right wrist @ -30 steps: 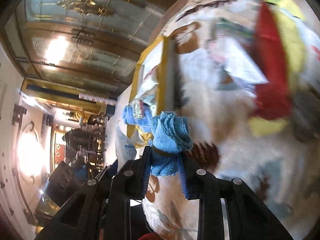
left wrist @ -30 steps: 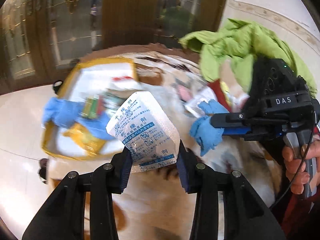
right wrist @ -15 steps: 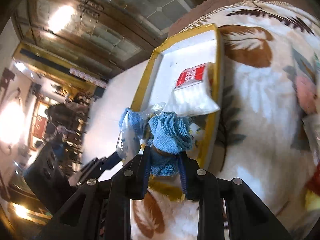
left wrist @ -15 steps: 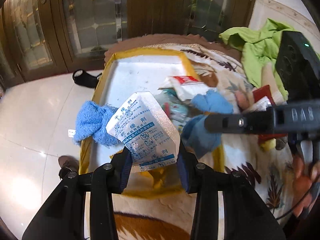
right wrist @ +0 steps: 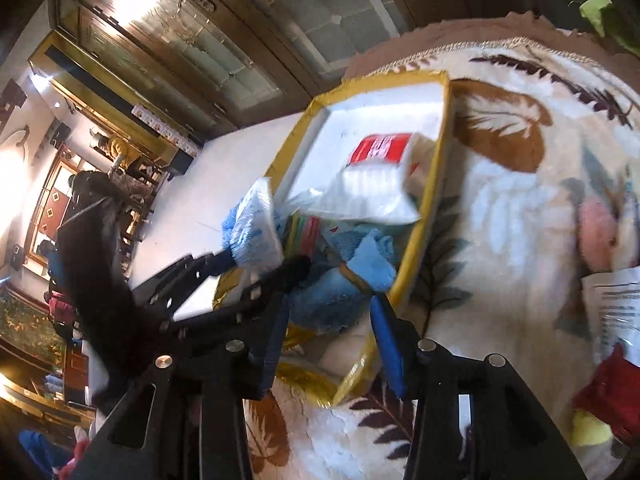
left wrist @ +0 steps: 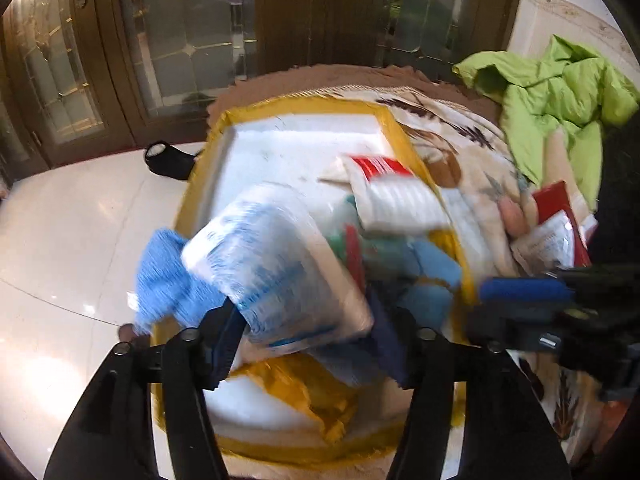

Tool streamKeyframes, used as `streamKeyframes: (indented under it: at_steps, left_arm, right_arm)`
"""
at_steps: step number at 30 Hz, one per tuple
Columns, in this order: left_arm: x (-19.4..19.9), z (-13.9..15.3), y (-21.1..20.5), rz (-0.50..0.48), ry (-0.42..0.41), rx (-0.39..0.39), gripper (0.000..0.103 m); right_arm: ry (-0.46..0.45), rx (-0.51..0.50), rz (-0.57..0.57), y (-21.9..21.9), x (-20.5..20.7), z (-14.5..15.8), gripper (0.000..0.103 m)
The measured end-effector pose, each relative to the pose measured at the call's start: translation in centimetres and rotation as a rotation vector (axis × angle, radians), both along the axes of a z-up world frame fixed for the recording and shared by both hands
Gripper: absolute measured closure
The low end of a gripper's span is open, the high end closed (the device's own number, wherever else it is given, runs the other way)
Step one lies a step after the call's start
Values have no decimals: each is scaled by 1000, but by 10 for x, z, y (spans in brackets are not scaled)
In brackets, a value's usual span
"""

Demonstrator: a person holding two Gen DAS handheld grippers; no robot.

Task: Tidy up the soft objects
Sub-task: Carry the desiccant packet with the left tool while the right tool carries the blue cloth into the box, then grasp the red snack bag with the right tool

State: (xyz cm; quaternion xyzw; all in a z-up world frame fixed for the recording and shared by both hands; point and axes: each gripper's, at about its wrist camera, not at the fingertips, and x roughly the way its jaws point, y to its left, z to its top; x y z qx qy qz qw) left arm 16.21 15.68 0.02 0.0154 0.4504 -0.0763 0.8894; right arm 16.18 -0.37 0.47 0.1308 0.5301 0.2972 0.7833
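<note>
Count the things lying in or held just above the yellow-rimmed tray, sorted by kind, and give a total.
Blue cloths: 2
White sachet with blue print: 1
Red-and-white packet: 1
Striped multicoloured packet: 1
Yellow wrapper: 1
Total: 6

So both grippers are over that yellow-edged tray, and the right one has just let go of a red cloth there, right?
Not quite: the cloth is blue, not red, as the right wrist view shows. The rest holds: both the left gripper and the right gripper are over the yellow-edged tray, and the right one's jaws stand apart.
</note>
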Motion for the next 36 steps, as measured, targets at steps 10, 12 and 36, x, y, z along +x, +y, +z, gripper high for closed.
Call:
streamKeyframes:
  at_steps: [10,12,36]
  left_arm:
    - [2,28,-2,-5,-59,-17,44]
    - [-11,41,-3,-3,-82,-19,37]
    - [-114,24,-136,-89,-40,-47,24]
  right_arm:
    - [-63,100,-26,-69,-38,40,57]
    - [-83,111,-44,-86,-45,46,53]
    - [-32,27,-256,-222,-127,5,46]
